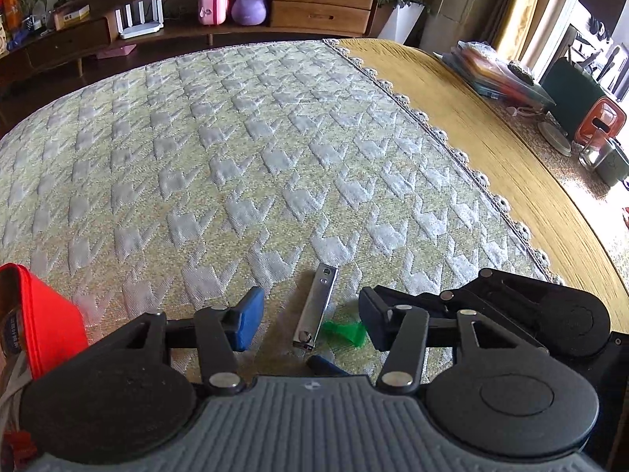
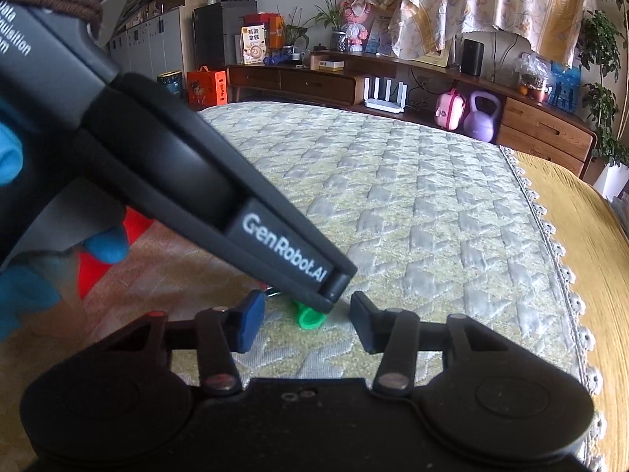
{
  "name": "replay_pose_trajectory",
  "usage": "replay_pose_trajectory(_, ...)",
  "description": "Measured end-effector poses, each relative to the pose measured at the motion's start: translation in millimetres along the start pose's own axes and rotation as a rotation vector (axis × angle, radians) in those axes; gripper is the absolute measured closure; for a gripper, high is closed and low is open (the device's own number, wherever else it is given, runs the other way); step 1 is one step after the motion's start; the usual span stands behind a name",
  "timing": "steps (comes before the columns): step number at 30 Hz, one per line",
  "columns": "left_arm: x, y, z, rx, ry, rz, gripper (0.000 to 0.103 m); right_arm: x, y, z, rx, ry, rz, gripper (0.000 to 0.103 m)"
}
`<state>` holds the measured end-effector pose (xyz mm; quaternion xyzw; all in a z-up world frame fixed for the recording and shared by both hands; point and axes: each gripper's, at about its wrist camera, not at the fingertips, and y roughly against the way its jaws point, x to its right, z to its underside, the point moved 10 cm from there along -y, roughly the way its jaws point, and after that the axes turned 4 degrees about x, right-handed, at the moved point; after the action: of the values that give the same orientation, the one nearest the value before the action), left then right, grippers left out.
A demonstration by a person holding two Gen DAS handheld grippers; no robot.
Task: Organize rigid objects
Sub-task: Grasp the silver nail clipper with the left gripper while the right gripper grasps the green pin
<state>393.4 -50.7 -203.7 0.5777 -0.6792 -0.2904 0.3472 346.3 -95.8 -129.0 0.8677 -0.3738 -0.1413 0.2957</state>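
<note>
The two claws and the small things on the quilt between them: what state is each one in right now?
Left claw: open, pads either side of the metal bar, not touching it.
Right claw: open, nothing gripped, partly hidden by the left tool.
Metal bar: lying flat on the quilt.
Green piece: lying on the quilt beside the bar, free.
Red container: at the left edge; contents unclear.

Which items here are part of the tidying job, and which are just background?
In play:
- metal nail clipper, lying between the left gripper fingers
- green plastic piece, in front of the right gripper
- red container

Just lying about:
- purple kettlebell
- pink case
- white router
</note>
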Motion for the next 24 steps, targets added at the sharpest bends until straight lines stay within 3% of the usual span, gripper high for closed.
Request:
replay_pose_trajectory(10,-1.2,-2.6,2.5,0.015,-0.011,-0.013,0.087,-3.7,3.0,0.9,0.002,0.007,-0.013,0.074)
replay_pose_trajectory(17,-5.2,1.5,4.0,0.024,0.013,-0.014,0.092,-0.7,4.3,-0.3,-0.004,-0.004,0.007,0.089)
replay_pose_trajectory(24,-16.2,10.2,7.8,0.033,0.055,-0.032,0.092,6.1,12.6,3.2,-0.003,-0.071,0.034,0.089)
